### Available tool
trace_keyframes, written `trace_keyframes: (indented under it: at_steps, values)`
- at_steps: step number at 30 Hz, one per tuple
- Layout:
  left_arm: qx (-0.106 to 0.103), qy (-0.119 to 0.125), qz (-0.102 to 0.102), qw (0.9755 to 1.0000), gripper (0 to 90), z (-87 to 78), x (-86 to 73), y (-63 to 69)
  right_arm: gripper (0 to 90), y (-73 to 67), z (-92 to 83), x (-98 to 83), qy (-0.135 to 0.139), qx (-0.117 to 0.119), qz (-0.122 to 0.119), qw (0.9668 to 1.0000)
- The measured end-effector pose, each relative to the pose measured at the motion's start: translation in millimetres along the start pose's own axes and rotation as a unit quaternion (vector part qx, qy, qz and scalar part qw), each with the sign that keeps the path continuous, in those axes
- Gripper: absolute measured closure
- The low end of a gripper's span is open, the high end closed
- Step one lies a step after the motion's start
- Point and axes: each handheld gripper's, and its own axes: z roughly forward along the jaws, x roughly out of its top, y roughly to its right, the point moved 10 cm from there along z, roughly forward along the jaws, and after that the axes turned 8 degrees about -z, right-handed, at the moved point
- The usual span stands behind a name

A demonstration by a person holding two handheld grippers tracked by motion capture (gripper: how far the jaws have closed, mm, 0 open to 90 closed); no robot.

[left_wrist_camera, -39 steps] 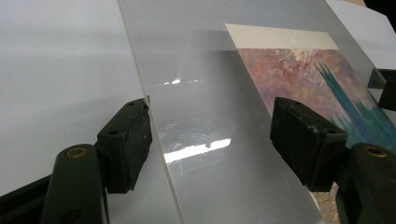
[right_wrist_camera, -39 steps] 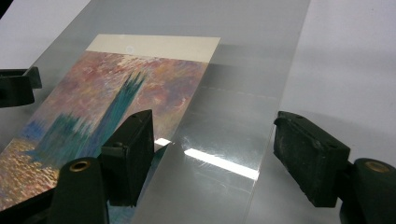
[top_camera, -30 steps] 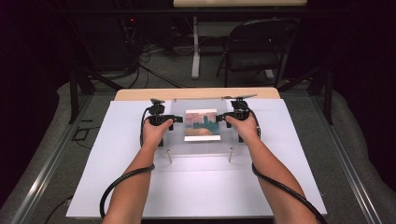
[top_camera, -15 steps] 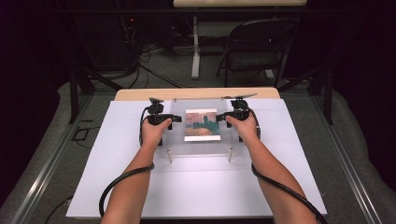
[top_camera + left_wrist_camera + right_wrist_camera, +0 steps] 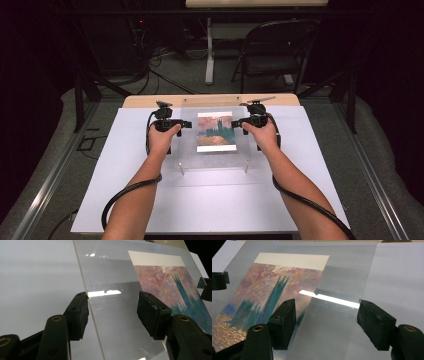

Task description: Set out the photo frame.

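Grippers are sitting wide open: left gripper (image 5: pixel 112 308) is straddling the clear sheet's (image 5: pixel 117 322) left edge, right gripper (image 5: pixel 325 322) its right edge, gripping nothing.

Showing white across the table covering (image 5: pixel 120 170), with a pale wood edge (image 5: pixel 210 101) beyond it. Lying clear and colourless, the transparent sheet (image 5: pixel 117 315), catching bright white glare. Carrying pink and mauve sky, teal-blue towers and orange-gold dabs below, the painted print (image 5: pixel 264 302), topped by a cream band. Looking matte black, the left gripper (image 5: pixel 112 312) and the right gripper (image 5: pixel 327 320), with brass-coloured rivets. Trailing black, the cables (image 5: pixel 125 195). Standing dark, a folding chair (image 5: pixel 272 55).
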Motion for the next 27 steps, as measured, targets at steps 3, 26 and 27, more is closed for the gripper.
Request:
trace_keyframes:
  at_steps: [3, 26, 27]
  values:
    - [-0.003, 0.004, 0.000, 1.0000, 45.0, -5.3, 0.9, 3.1, 33.1, -1.5, -6.0, 2.0, 0.003, -0.001, -0.010, 0.9999]
    - [0.017, 0.018, 0.033, 0.9991, 50.7, -43.0, -1.3, 24.5, 36.7, -20.8, -44.1, 9.7, 0.003, -0.039, -0.053, 0.9978]
    - [0.018, 0.019, 0.035, 0.9990, 51.0, -44.6, -1.5, 25.2, 36.8, -22.4, -46.6, 9.9, 0.004, -0.042, -0.056, 0.9975]
